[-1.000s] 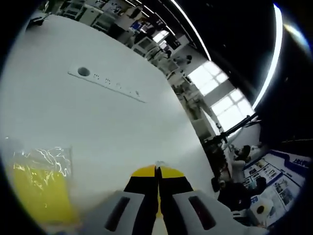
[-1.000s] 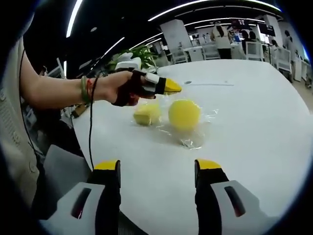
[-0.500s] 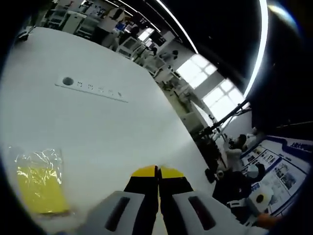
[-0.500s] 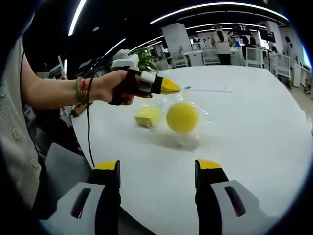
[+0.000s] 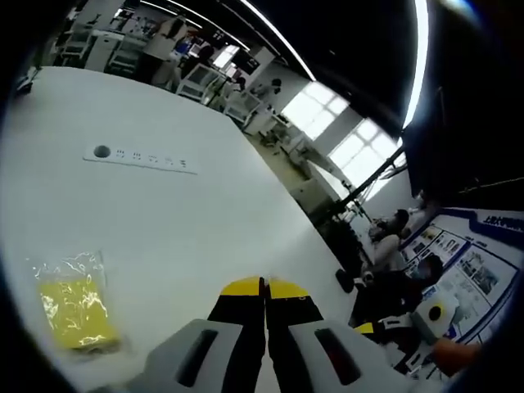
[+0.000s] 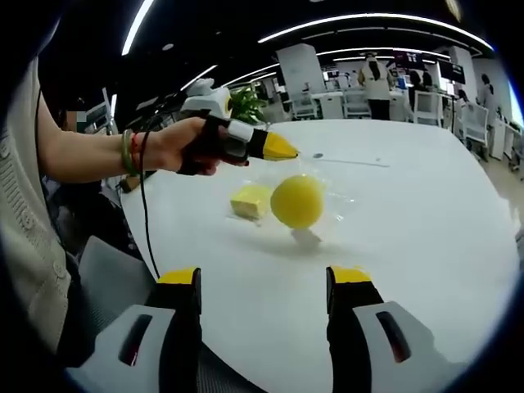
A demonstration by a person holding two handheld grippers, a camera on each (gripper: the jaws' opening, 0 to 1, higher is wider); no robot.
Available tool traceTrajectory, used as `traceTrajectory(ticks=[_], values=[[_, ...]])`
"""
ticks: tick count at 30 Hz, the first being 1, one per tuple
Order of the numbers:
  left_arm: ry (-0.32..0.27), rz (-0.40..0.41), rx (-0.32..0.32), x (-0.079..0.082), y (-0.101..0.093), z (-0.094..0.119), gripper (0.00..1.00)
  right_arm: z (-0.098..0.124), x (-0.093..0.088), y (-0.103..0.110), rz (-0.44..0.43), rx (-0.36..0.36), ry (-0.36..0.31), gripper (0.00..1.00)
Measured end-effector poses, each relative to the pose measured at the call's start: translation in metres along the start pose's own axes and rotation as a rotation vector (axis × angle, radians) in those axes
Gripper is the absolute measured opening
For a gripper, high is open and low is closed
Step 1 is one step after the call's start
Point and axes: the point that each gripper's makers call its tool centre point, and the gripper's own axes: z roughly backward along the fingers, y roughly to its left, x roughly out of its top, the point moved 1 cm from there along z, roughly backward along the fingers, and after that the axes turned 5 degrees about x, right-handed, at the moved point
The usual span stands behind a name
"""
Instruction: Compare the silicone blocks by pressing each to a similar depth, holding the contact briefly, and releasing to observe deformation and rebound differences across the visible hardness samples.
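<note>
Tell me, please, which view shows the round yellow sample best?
The right gripper view: the round yellow sample sits near the centre in clear wrapping, beside the square yellow block, under the left hand-held gripper. In the left gripper view I can make out the wrapped square block, not the round one.

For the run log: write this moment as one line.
left gripper: shut, above samples | right gripper: open, apart | yellow block and yellow ball: bagged, on white table

Bare table (image 6: 426, 221) right of round block (image 6: 296, 201); left gripper (image 6: 278, 148) overhead.
</note>
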Motion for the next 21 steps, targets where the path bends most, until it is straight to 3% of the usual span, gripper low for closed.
traceTrajectory(ticks=[21], values=[[-0.097, -0.027, 0.008, 0.022, 0.006, 0.078, 0.00, -0.020, 0.055, 0.012, 0.231, 0.116, 0.083, 0.60]])
